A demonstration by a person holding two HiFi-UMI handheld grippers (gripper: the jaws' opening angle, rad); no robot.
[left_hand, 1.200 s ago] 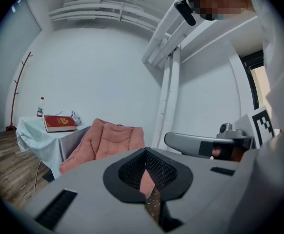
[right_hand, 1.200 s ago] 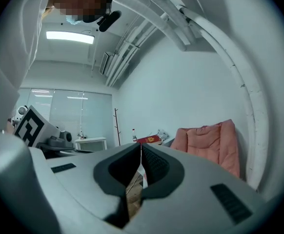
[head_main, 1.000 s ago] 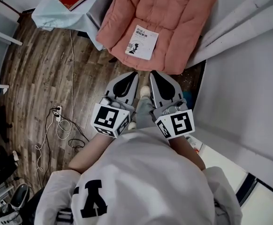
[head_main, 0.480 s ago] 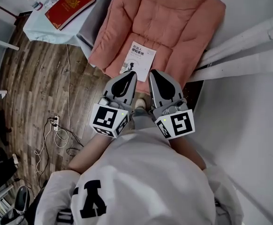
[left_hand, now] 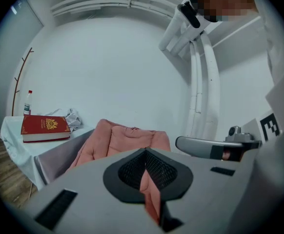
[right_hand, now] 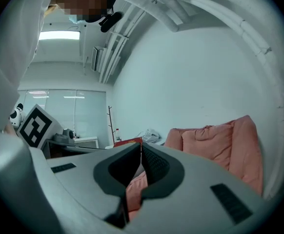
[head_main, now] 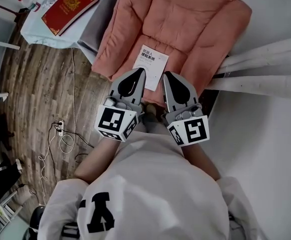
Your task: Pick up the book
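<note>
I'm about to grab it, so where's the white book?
In the head view the white book lies flat on the pink cushion, just ahead of the left gripper.

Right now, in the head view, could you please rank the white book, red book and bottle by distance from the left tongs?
1. White book: on the cushion, just ahead.
2. Red book: on the table, upper left.
3. Bottle: farthest, beyond it.

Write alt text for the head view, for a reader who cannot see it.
Seen from above, a person holds the left gripper and the right gripper shut, side by side, pointing toward a white book on a pink chair. A red book lies on a table at upper left.
</note>
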